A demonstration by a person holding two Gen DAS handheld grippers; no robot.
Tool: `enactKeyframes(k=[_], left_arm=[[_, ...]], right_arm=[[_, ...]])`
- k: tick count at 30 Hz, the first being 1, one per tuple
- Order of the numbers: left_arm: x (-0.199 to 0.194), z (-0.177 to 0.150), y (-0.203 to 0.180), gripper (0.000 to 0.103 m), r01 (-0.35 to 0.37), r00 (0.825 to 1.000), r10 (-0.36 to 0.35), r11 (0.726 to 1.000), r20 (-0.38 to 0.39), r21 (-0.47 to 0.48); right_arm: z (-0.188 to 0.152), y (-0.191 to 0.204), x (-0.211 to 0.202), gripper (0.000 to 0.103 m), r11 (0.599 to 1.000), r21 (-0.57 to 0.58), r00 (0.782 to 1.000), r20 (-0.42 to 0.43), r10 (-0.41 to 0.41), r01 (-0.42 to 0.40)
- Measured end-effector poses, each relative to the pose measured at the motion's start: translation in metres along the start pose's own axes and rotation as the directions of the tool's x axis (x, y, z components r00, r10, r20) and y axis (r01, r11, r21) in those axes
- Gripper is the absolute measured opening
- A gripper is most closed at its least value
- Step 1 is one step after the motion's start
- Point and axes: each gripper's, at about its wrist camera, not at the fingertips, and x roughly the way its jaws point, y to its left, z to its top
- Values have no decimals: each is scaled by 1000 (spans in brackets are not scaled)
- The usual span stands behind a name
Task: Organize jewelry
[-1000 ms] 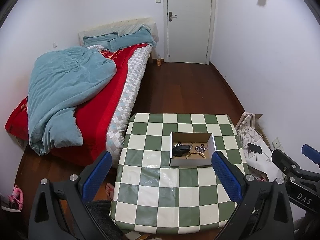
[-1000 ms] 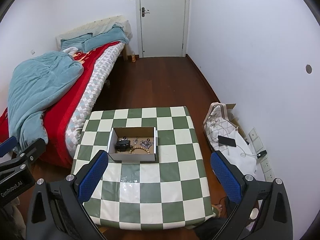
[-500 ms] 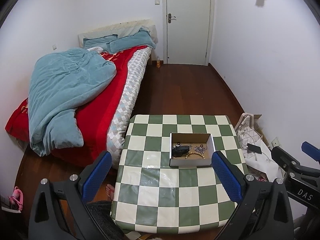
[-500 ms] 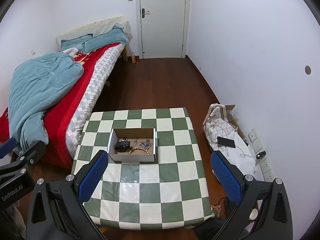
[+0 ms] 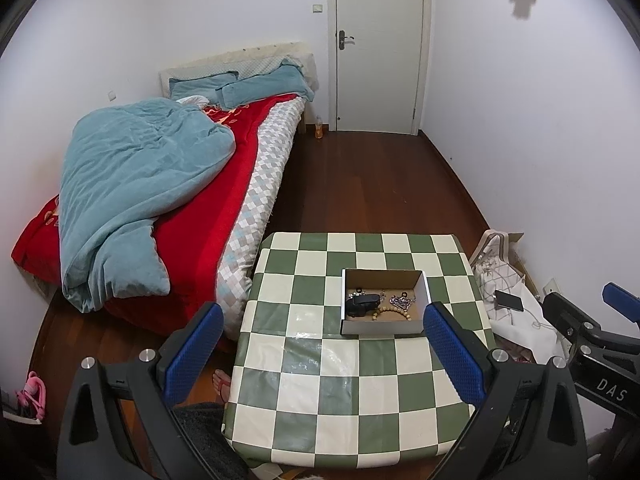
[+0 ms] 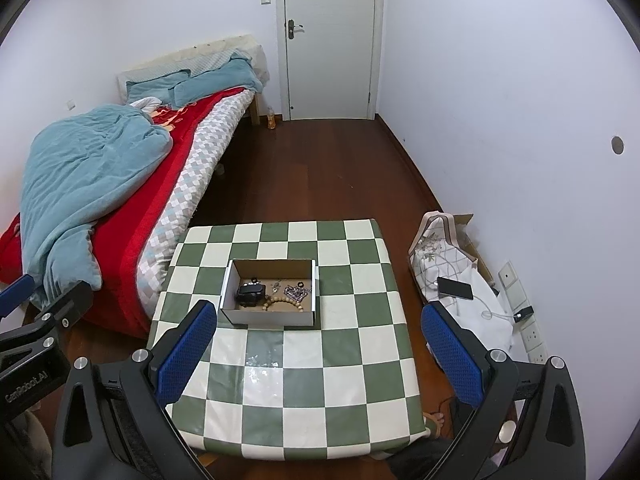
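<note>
A small open cardboard box (image 5: 383,326) (image 6: 272,317) stands on the green-and-white checked table (image 5: 340,396) (image 6: 320,380). Inside lie a black watch (image 5: 362,303) (image 6: 250,294), a wooden bead bracelet (image 5: 394,312) (image 6: 282,302), a sparkly purple piece (image 5: 402,301) (image 6: 297,291) and small rings. My left gripper (image 5: 322,350) is open and empty, high above the table's near side. My right gripper (image 6: 318,346) is open and empty too, also held high, near the box. Each gripper shows at the edge of the other's view.
A bed (image 5: 168,184) with a red cover and teal duvet lies to the left of the table. A bag (image 6: 444,256) and a phone (image 6: 454,289) on white cloth sit on the floor at the right wall. A white door (image 5: 378,46) is at the far end.
Both grippers have lifted and pulled back slightly, so the table and box sit a little lower in both views. Both stay open and empty.
</note>
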Motion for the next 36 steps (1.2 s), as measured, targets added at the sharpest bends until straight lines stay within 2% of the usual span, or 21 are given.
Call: enactKeyframes(k=[36], left_arm=[[-4,5,-1,102,4,1000,-5,1000,10,9]], right_arm=[[1,8,-3,103,1000,-5,1000,-6,23,-23]])
